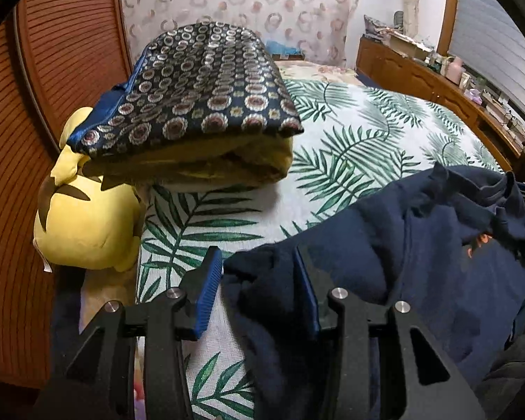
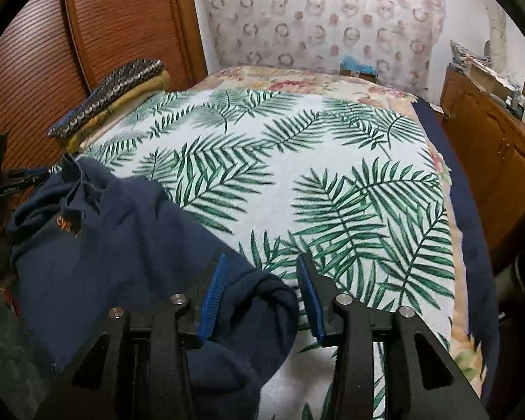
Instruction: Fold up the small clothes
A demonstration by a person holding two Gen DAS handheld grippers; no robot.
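The left gripper (image 1: 259, 294) stands partly open, its blue pads (image 1: 206, 294) apart, with a bunched edge of the navy sweatshirt (image 1: 385, 262) lying loose between them; the fabric reaches the right pad, but the pads do not press together on it. The right gripper (image 2: 260, 297) is likewise partly open. A rolled fold of the same navy sweatshirt (image 2: 122, 245) sits between its blue pads (image 2: 211, 301), against the left pad and clear of the right one.

The sweatshirt lies crumpled on the near edge of the leaf-print bedspread (image 2: 297, 182), spread between the two grippers, a small orange print (image 2: 64, 224) showing on its chest. In the left wrist view the cloth rises in a ridge toward the far right, where part of the other gripper is just visible.

Beyond it the bedspread is flat and bare. At the bed's far left corner sits a stack of folded bedding (image 1: 199, 105): a dark blue patterned piece on top of a yellow one. A yellow plush toy (image 1: 87, 220) rests just beside and partly beneath that stack, against the slatted wooden doors (image 1: 59, 52). Along the right side runs a wooden dresser (image 2: 490, 147) whose top holds small items too blurred to name.
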